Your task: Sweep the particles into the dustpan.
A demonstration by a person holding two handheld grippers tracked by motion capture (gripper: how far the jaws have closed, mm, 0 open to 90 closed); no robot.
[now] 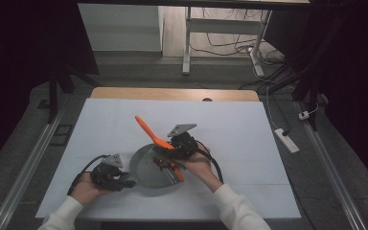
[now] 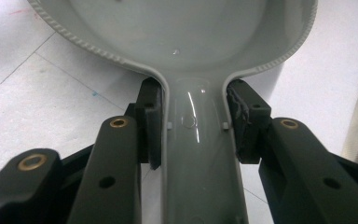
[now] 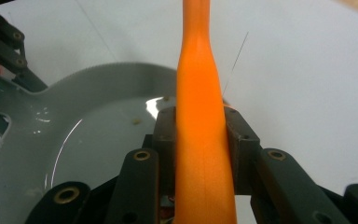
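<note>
The grey pan [image 1: 149, 168] sits on the white table [image 1: 100, 124], near its front edge. Left gripper [image 2: 193, 135] has its jaws pressed in on the pan's handle [image 2: 198, 154], one pad on each side. Right gripper [image 3: 200, 144] is over the pan's far rim, jaws clamped on an orange utensil [image 3: 200, 116] that points up and away from the pan.
</note>
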